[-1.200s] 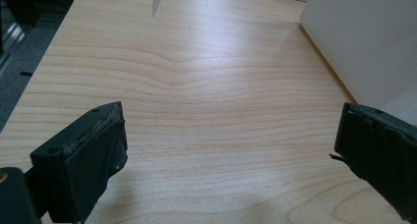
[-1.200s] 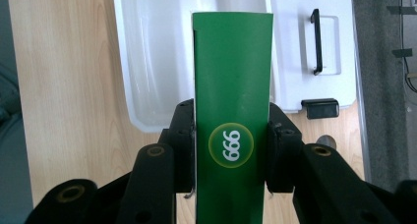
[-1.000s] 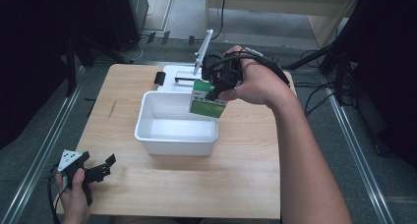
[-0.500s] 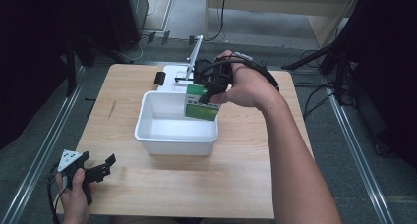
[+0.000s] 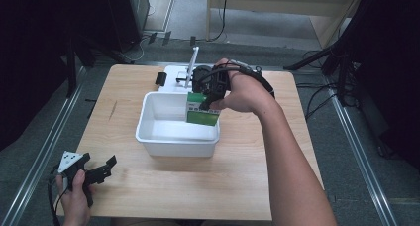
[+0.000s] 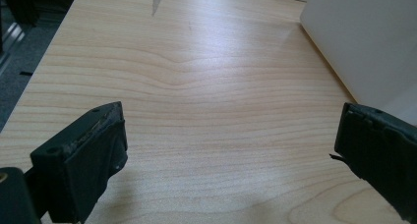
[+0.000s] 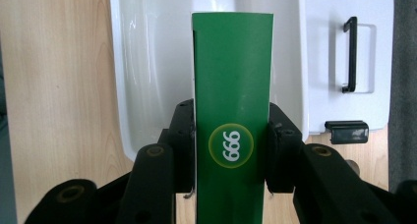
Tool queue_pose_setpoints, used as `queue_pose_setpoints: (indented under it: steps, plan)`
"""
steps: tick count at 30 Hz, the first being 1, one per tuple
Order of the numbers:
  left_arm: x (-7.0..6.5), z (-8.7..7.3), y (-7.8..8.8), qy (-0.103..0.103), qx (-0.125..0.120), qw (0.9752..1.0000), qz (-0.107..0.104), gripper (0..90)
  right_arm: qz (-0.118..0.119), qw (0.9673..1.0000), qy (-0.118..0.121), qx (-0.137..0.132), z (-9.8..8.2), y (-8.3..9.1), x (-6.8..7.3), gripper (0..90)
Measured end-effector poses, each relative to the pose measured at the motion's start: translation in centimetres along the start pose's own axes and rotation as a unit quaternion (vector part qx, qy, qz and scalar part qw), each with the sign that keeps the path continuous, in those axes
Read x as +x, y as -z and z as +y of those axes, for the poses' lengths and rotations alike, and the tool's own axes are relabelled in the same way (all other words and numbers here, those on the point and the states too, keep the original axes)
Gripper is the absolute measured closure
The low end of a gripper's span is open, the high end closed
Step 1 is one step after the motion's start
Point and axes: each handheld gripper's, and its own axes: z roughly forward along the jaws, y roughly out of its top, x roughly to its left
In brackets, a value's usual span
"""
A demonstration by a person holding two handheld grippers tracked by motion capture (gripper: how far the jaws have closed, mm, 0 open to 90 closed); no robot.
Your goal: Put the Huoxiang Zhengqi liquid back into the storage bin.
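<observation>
**Green carton held over a white tub**

Green cardboard fills the middle of the right gripper view: a tall, narrow green carton (image 7: 232, 116) with a round yellow-ringed badge reading "999" is pinched between the two black jaws of the right gripper (image 7: 231, 150), one jaw pressed against each narrow side. In the high view the right gripper (image 5: 208, 98) holds the carton (image 5: 202, 110) upright above the far right corner of a white rectangular plastic tub (image 5: 148, 132), which sits near the middle of the light wooden bench (image 5: 247, 176). The carton's lower end appears to be at or just below the tub's rim; whether it touches the bottom cannot be told. Gripping the narrow sides keeps the carton vertical, which suits lowering it into the tub, and that seems the likely step in hand.

Behind the tub, at the bench's far edge, a flat white plastic lid with black latches (image 5: 173, 80) lies out of the way, leaving the tub open.

The left gripper (image 5: 96, 174) rests near the bench's near left corner, well apart from the tub. Its jaws stand spread wide with nothing between them, over bare wood, apparently idle.
</observation>
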Motion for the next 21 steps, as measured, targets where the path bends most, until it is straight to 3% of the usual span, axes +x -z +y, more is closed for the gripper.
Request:
queue_pose_setpoints:
  steps: [6,9,21]
  plan:
    - [0.0,0.0,0.0,0.001,0.000,1.0000,0.000,0.3,0.000,0.9998,0.010,0.016,0.3,-1.9,0.0,64.6]
    - [0.0,0.0,0.0,0.002,0.001,1.0000,0.000,0.3,0.002,0.9998,0.002,0.019,0.1,-2.7,0.0,64.6]
    - [0.0,0.0,0.0,0.000,0.001,1.0000,-0.001,0.3,0.003,0.9999,0.002,0.014,-0.5,-4.8,0.0,64.5]
